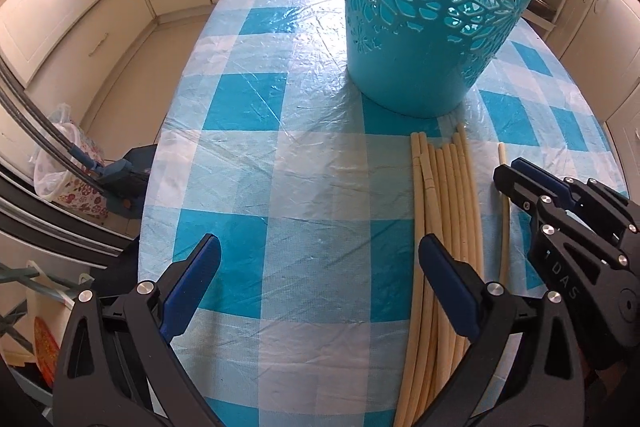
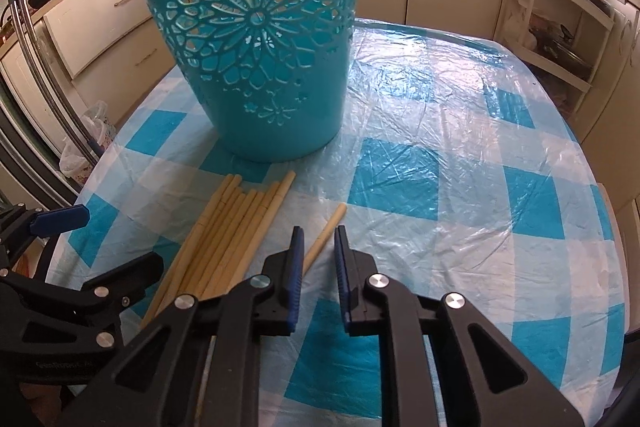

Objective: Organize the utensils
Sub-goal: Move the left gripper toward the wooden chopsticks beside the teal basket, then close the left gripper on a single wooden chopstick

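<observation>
Pale wooden chopsticks (image 2: 224, 247) lie in a tight bundle on the worktop (image 2: 460, 187), side by side, their far tips just short of the foot of the turquoise basket (image 2: 256, 47). One single chopstick (image 2: 326, 235) lies apart, to the right of the bundle, angled toward the basket.

Basket: upright, cut-out flower pattern, at the far side of the checked blue-and-white plastic cloth. Judged to be the holder; the sticks point at it, so a short lift would bring each one to its mouth.

Right gripper (image 2: 319, 259): pointing steeply down over the near end of the single chopstick. Fingers (image 2: 297, 267) drawn close with a narrow gap left; the stick runs between them. No earlier view to compare. The pads do not visibly press on the stick, so I read it as framed but not yet gripped.

Left gripper (image 1: 320, 267): fingers wide apart, nothing between them. Its right finger (image 1: 448, 291) hangs over the bundle; the left one is over bare cloth. Judged to be waiting, or placed to steady the bundle while the loose stick is taken.

Risk, judged: a thin round stick may roll out from under the closing pads.
</observation>
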{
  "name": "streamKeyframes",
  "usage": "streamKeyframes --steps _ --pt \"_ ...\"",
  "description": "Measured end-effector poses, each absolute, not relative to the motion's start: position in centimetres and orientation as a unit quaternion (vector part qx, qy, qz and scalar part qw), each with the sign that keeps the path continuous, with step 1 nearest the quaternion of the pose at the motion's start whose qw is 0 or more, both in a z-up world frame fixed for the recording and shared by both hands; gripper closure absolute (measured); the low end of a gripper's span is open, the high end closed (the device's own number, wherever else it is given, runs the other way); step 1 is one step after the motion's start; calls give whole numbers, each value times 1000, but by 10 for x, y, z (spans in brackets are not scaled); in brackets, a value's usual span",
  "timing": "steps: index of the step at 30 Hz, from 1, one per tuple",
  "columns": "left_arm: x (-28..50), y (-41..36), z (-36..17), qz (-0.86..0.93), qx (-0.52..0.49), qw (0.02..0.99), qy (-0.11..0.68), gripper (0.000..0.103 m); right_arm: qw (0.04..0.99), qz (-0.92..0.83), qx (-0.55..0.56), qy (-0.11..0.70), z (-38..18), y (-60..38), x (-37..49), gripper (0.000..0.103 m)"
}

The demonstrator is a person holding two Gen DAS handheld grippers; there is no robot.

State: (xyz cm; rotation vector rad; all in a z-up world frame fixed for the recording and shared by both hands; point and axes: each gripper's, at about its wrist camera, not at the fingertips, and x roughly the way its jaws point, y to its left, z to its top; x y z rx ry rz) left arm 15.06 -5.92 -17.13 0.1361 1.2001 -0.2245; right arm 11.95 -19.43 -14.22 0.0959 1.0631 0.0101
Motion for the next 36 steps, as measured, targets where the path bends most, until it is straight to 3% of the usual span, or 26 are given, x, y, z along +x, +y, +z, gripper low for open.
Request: streamKeyframes --steps 18,21,24,26,28,36 --pt "185 -69 -182 -84 89 815 567 11 842 72 8 535 -140 -197 127 90" --pt "195 -73 -181 -103 78 811 570 27 839 64 5 540 -141 -206 129 91" --pt "198 -82 -176 -122 80 811 567 52 840 60 25 539 -141 -212 129 91" --pt "199 -88 -174 -140 86 808 565 82 839 67 17 540 -140 -207 128 92" --pt "200 -92 -173 -152 86 803 570 97 838 74 9 541 -140 -202 125 92" --pt "213 -53 -149 -171 23 807 564 98 849 54 65 521 -144 -214 110 94"
